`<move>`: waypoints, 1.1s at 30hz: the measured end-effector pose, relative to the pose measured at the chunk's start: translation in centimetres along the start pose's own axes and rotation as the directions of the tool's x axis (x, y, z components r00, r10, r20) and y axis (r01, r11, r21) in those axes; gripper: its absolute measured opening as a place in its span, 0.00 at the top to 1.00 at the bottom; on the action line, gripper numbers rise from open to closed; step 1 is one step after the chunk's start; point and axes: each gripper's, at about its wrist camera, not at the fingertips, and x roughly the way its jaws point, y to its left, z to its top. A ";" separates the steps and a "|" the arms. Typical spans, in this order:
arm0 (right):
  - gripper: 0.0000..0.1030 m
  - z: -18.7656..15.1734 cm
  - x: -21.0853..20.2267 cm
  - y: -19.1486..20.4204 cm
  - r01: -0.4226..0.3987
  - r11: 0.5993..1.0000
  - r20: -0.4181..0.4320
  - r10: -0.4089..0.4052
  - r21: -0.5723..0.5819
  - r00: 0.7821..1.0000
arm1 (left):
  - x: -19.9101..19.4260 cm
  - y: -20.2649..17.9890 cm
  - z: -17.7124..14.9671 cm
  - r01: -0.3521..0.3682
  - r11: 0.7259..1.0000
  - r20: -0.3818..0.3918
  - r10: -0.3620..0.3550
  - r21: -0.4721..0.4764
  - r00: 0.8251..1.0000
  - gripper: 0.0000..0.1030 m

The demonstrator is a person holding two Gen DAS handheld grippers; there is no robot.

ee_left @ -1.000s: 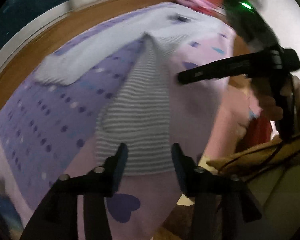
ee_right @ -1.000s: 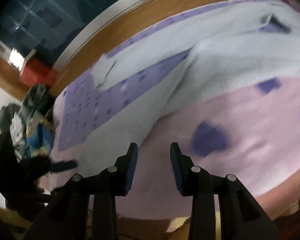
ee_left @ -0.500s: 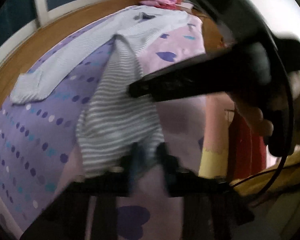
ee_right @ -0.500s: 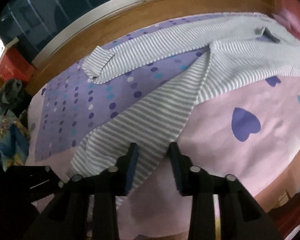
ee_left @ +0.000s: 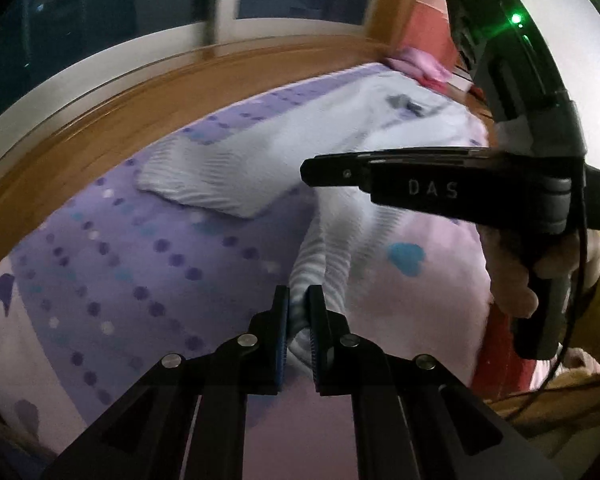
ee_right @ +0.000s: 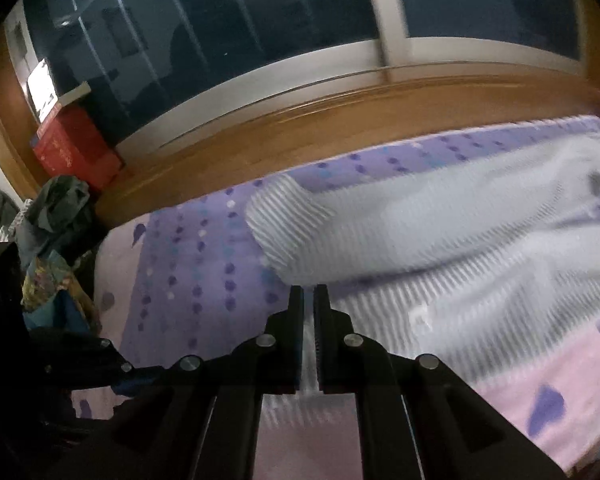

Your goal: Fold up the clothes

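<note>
A grey-and-white striped garment (ee_left: 340, 152) (ee_right: 460, 240) lies spread over a purple and pink bed sheet (ee_left: 120, 280) (ee_right: 188, 280). One sleeve cuff (ee_left: 204, 180) (ee_right: 284, 224) rests flat near the far edge. My left gripper (ee_left: 298, 300) is shut on a bunched strip of the striped cloth, which rises in a ridge from the sheet. My right gripper (ee_right: 308, 292) is shut on a thin fold of the same garment. In the left wrist view the right gripper (ee_left: 312, 168) crosses from the right, held by a hand (ee_left: 512, 280).
A wooden ledge (ee_left: 140, 100) (ee_right: 300, 128) and dark window run along the bed's far side. A pile of dark clothes (ee_right: 56, 216) and a red box (ee_right: 72, 152) sit at the left. Pink cloth (ee_left: 416, 64) lies at the far right corner.
Both grippers went from open to shut on the striped fabric. Both then moved toward the window side, dragging the cloth, which now bunches into ridges.
</note>
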 end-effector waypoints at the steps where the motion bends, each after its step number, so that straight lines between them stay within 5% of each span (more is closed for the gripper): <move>1: 0.96 0.4 0.9 0.3 -0.002 1.000 -0.015 0.002 -0.013 1.000 | 0.5 0.8 0.2 -0.011 1.000 -0.006 0.011 -0.017 1.000 0.91; 5: 0.96 1.2 5.0 0.8 0.019 0.999 -0.082 -0.022 -0.040 0.996 | 2.9 4.1 0.2 -0.028 0.996 -0.062 0.023 -0.088 0.998 0.89; 9: 0.93 1.2 4.7 -0.2 0.067 0.998 -0.080 -0.067 -0.006 0.995 | 3.5 5.5 -0.5 -0.049 0.997 -0.097 0.042 -0.067 0.994 0.86; 13: 0.60 0.0 1.5 -1.2 0.138 0.990 -0.048 -0.138 -0.005 0.989 | 3.3 7.0 -0.6 0.003 0.995 -0.105 -0.013 -0.100 0.994 0.74; 15: 0.54 -1.2 -0.4 -1.4 0.174 0.985 -0.029 -0.175 -0.007 0.984 | 2.8 7.2 -0.9 0.023 0.994 -0.095 -0.034 -0.110 0.995 0.73; 19: 0.54 -4.6 -3.0 -0.3 0.157 0.985 -0.057 -0.161 -0.075 0.985 | 2.0 6.8 -1.1 0.056 0.992 -0.063 -0.064 -0.115 0.996 0.61; 26: 0.50 -7.8 -2.4 3.1 0.076 0.959 -0.052 -0.094 -0.273 0.994 | 3.8 5.5 0.3 0.008 0.995 -0.071 -0.015 -0.098 0.997 0.61; 33: 0.50 -10.5 0.2 7.8 0.043 0.851 -0.007 -0.054 -0.523 0.998 | 5.4 5.1 0.7 0.002 0.995 -0.141 -0.016 -0.097 0.990 0.61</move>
